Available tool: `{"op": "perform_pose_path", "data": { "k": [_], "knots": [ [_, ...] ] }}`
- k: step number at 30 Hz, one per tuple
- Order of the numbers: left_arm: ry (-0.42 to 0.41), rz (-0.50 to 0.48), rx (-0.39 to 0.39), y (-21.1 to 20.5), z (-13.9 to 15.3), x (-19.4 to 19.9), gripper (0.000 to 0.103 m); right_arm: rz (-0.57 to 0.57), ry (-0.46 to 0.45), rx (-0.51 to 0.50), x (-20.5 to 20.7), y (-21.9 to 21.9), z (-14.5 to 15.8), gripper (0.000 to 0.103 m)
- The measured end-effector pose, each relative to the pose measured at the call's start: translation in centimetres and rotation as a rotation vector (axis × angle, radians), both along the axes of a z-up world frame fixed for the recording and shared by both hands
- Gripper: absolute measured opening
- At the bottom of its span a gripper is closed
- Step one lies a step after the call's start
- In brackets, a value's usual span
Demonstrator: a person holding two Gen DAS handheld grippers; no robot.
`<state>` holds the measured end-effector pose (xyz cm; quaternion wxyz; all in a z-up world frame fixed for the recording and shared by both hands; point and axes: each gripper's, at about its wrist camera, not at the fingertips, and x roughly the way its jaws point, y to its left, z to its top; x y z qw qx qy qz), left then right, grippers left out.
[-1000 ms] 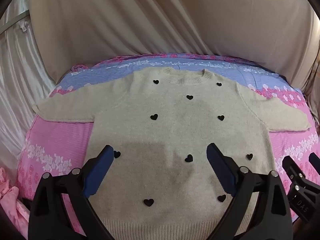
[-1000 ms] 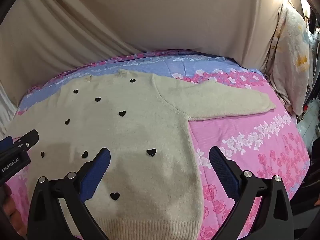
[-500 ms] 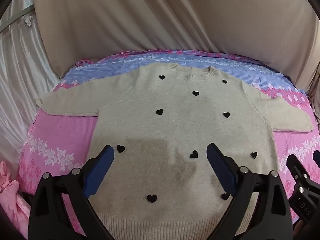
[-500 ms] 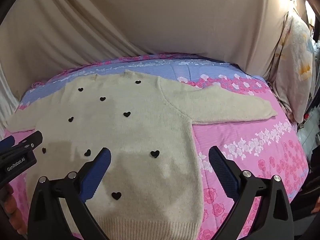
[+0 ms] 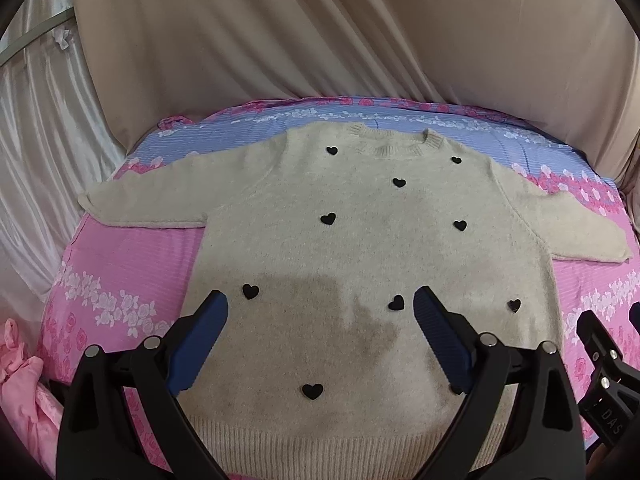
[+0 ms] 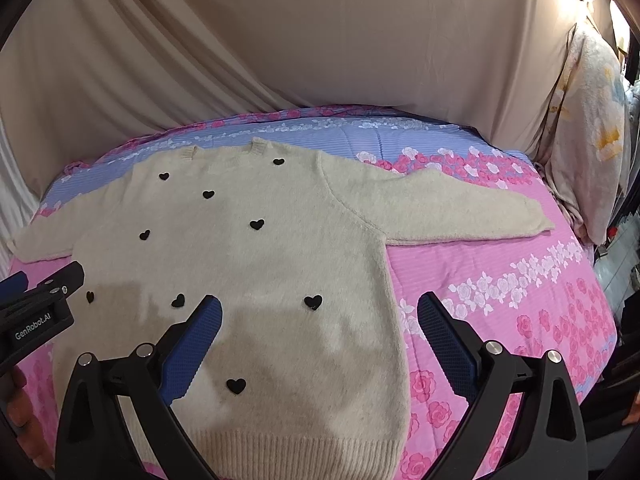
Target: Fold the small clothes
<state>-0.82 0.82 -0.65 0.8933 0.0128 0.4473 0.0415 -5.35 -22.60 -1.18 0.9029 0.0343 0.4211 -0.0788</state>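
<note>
Sweater (image 5: 360, 248) flat; both hand-held grippers hover w/ jaws apart.

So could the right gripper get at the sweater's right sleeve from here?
Probably yes: the right gripper hangs open above the sweater, and the right sleeve lies flat on the bedspread with nothing between.

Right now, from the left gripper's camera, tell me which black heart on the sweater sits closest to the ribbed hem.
The lone heart low on the sweater, just above the ribbed hem; every other heart sits higher up.

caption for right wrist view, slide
Open right gripper above a flat beige heart-dotted sweater on a floral bedspread.
</note>
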Motion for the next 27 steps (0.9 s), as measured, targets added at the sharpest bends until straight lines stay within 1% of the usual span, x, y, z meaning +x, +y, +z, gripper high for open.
{"op": "perform_pose_path", "data": {
  "k": [18, 27],
  "knots": [
    [0.002, 0.004, 0.003, 0.5, 0.3, -0.5, 0.092, 0.001, -0.005, 0.000, -0.2, 0.2, 0.1, 0.096],
    [-0.002, 0.003, 0.019, 0.8, 0.3, -0.7, 0.092, -0.004, -0.008, 0.013, -0.6, 1.1, 0.2, 0.096]
  ]
}}
